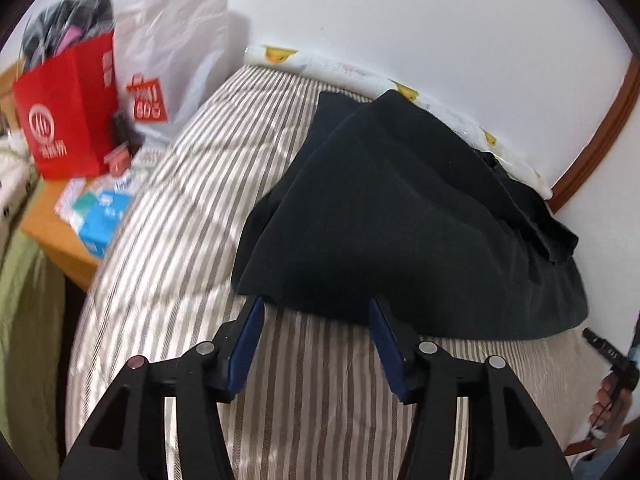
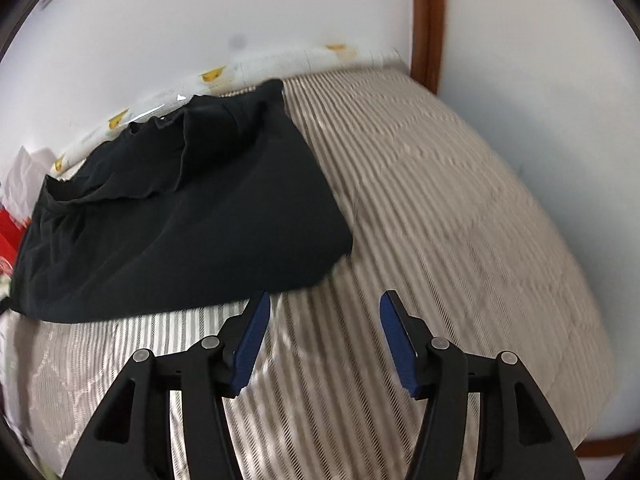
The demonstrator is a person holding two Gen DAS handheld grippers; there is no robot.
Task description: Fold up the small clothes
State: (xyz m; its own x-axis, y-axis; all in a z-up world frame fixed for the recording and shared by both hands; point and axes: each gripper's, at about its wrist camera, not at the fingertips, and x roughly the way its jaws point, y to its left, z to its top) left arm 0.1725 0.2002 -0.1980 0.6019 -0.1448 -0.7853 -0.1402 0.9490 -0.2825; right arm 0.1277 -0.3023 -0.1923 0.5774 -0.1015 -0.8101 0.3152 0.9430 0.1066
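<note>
Here the black garment [image 1: 400, 220] lies on the striped bed [image 1: 180, 220], bunched against the far wall, where a white strip with yellow marks [image 1: 360, 68] runs along the mattress edge. Its near hem sits flat on the cover; the far part is rumpled, with a folded flap near the wall.

The left gripper [image 1: 316, 308] points at the near hem, jaws spread wide and holding nothing; the tips look just at the fabric edge, though contact cannot be told. The right gripper [image 2: 326, 304] is likewise spread and empty, its left blue pad [image 2: 252, 340] close to the garment's [image 2: 180, 220] near right corner, the other pad over bare striped cover [image 2: 440, 200].

Left of the bed, a wooden table [image 1: 52, 224] carries a red bag [image 1: 68, 112], a white bag [image 1: 176, 60] and blue-and-white packets [image 1: 102, 216]. A brown wooden frame [image 2: 428, 20] runs up the wall at the bed's far corner. In the left view, a hand [image 1: 608, 404] shows at the right edge.
</note>
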